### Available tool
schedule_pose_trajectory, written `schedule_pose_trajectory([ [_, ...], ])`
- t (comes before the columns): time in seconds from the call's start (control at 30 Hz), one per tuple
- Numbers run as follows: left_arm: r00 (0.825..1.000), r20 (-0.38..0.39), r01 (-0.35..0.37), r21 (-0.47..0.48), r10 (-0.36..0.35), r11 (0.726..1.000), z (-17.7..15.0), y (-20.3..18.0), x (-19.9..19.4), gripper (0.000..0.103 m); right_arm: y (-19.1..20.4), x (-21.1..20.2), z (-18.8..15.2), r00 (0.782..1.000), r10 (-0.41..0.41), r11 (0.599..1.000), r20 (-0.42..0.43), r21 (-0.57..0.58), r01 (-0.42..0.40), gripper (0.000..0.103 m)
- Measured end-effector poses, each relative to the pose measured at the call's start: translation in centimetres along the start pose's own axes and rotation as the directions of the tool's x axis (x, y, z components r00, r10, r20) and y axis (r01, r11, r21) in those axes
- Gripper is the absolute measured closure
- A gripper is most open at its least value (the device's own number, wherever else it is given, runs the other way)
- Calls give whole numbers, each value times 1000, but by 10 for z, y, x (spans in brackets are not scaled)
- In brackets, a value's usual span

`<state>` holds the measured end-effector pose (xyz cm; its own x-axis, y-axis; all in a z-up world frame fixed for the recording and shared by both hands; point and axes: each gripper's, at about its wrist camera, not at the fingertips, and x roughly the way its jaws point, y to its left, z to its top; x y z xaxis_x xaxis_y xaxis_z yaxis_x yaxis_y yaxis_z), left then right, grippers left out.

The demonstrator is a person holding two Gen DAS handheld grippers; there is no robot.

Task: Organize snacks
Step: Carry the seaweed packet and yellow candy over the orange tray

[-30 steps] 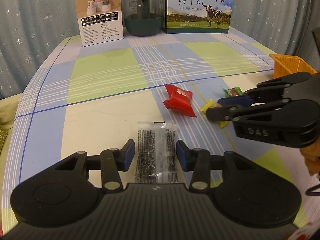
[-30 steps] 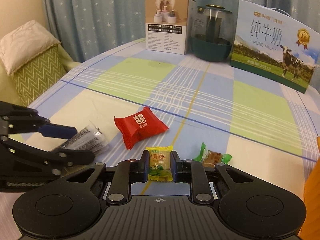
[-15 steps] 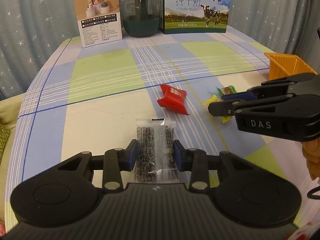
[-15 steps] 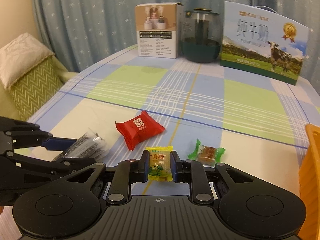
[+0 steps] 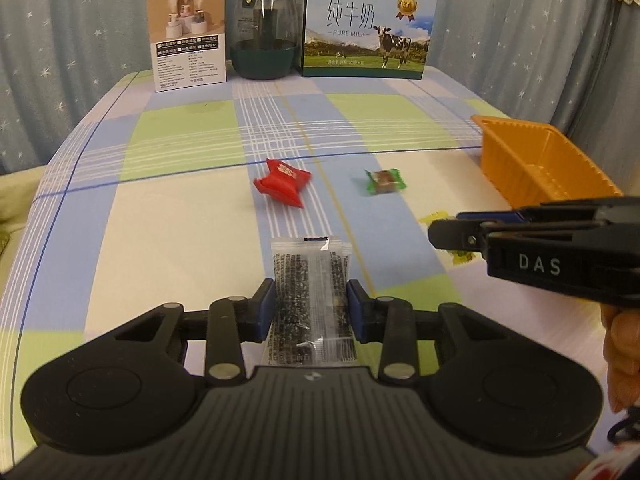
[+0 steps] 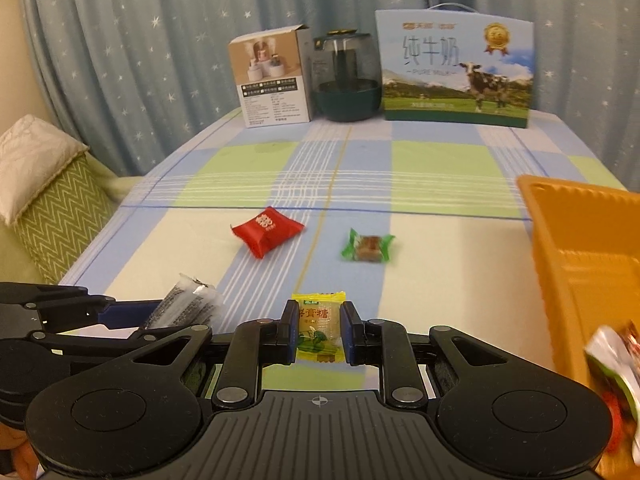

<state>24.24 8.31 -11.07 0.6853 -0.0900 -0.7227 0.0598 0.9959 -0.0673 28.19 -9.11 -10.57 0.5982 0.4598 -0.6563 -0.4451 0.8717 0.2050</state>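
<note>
- The left gripper point(image 5: 311, 306) is closed on a clear packet with dark filling point(image 5: 310, 280); the blue pads press its two long sides. Its jaws have just been closing, with this packet between them.
- The right gripper point(image 6: 319, 332) grips a yellow candy point(image 6: 319, 326), held upright between its pads.
- Both packets are above the worktop point(image 5: 180, 232), which has a checked cloth in blue, green and cream.
- A red snack pack point(image 6: 266, 231) and a green-wrapped candy point(image 6: 368, 245) lie on the cloth, apart from each other, in front of both grippers.
- An orange tray point(image 6: 576, 232) stands at the right side of the worktop; one wrapped snack point(image 6: 616, 364) shows at its near end.
- At the far edge stand a small carton point(image 5: 186, 58), a dark green jar point(image 5: 265, 46) and a milk box point(image 5: 366, 28), in front of a curtain with stars.
</note>
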Motion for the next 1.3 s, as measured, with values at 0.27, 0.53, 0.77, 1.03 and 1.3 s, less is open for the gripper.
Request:
schedule_pose_trajectory([
  [0.27, 999, 21, -27, -72, 28, 997, -27, -19, -48, 69, 5, -59, -35, 999, -30, 999, 23, 19, 30, 81],
  [0.53, 999, 39, -21, -101, 25, 995, -48, -53, -90, 69, 2, -111, -58, 997, -58, 996, 50, 76, 55, 81],
  [0.77, 998, 55, -5, -109, 11, 994, -53, -79, -115, 69, -2, -151, -68, 993, -85, 992, 81, 96, 77, 81],
  [1.03, 996, 77, 40, -77, -34, 996, -44, -110, -130, 69, -19, -186, -66, 984, -132, 985, 116, 123, 117, 81],
  [1.3, 992, 87, 91, -40, -87, 995, -29, -145, -130, 69, -52, -212, -60, 970, -204, 969, 131, 164, 182, 81],
])
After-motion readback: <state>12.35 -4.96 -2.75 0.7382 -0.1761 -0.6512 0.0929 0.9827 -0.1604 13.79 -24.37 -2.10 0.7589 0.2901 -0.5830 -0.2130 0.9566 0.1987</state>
